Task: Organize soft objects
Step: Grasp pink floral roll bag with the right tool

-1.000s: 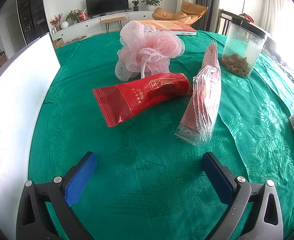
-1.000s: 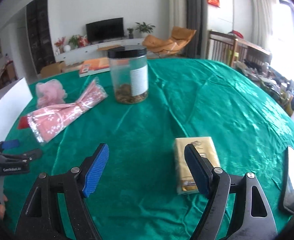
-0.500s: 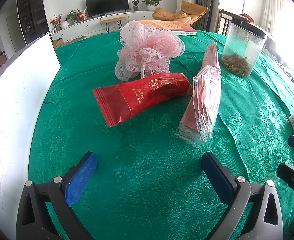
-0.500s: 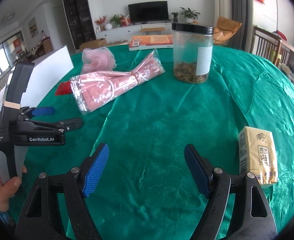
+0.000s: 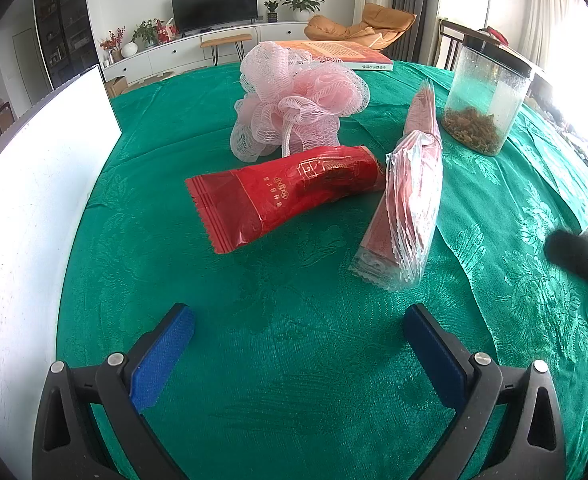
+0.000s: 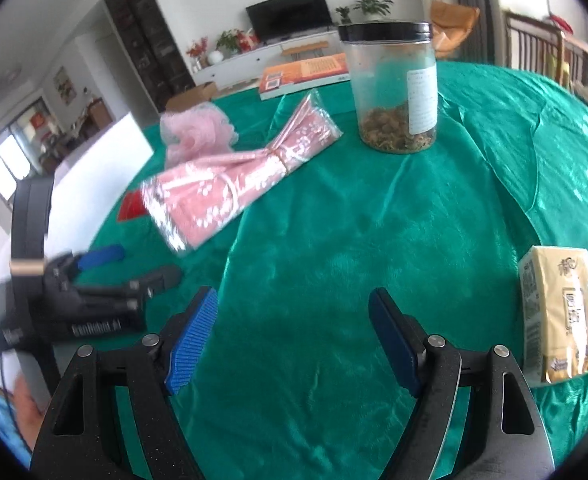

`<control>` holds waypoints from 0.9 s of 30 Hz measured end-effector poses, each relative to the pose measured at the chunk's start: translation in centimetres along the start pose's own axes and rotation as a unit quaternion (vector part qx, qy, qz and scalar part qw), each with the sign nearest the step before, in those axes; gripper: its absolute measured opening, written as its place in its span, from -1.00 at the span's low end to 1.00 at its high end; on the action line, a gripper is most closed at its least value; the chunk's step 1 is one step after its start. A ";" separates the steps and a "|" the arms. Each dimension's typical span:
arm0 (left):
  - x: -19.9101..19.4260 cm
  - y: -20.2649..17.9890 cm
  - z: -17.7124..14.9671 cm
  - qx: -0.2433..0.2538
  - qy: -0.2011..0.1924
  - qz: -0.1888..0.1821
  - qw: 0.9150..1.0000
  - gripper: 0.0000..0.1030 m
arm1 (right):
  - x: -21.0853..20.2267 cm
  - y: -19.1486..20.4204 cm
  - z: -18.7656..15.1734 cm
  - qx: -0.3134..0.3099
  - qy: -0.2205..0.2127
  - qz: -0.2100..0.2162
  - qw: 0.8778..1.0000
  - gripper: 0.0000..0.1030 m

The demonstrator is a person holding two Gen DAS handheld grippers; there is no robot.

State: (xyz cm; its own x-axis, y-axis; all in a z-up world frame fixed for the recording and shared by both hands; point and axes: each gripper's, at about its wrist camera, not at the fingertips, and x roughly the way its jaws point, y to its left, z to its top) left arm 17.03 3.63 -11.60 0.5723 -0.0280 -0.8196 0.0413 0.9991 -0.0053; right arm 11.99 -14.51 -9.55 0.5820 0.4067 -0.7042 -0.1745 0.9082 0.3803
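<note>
So my right claw (image 6: 292, 336) gapes wide and empty; I should approach the pink packet bundle (image 6: 230, 188) far left, low and square.

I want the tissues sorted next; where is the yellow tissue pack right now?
In the right wrist view, the yellow tissue pack lies flat on the green tablecloth at the far right, alone, nearer the camera than the clear jar.

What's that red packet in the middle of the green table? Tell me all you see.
The red packet is a glossy foil-like pouch with gold print and a zigzag-cut sealed end toward the camera. It lies flat and slightly curved on the green tablecloth, unopened as far as shows. Its far end meets the pink mesh sponge and the clear-wrapped pink bundle.
</note>
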 end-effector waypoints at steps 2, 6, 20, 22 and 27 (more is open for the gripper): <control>0.0 0.0 0.0 0.000 0.000 0.000 1.000 1.00 | 1.5 0.4 2.6 0.045 0.009 0.034 0.998 0.57; 0.0 0.0 0.0 0.000 0.000 0.000 1.000 1.00 | 6.8 2.0 7.2 0.095 0.071 0.047 0.992 0.57; 0.0 0.0 0.0 0.000 0.000 0.000 1.000 1.00 | 4.4 0.4 6.6 -0.076 0.176 -0.120 0.974 -0.33; 0.0 0.1 0.0 0.000 0.000 0.000 1.000 1.00 | 3.2 -0.2 5.9 -0.115 0.217 -0.138 0.960 -0.34; 0.0 0.0 0.0 0.000 0.000 0.000 1.000 1.00 | 0.9 0.1 3.4 -0.172 0.269 -0.168 0.933 0.03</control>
State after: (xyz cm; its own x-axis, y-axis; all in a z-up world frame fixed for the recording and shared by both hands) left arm 17.00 3.68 -11.58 0.5720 -0.0274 -0.8198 0.0406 0.9992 -0.0050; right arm 15.19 -14.41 -8.17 0.1831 -0.0004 -0.9831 -0.3528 0.9334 -0.0661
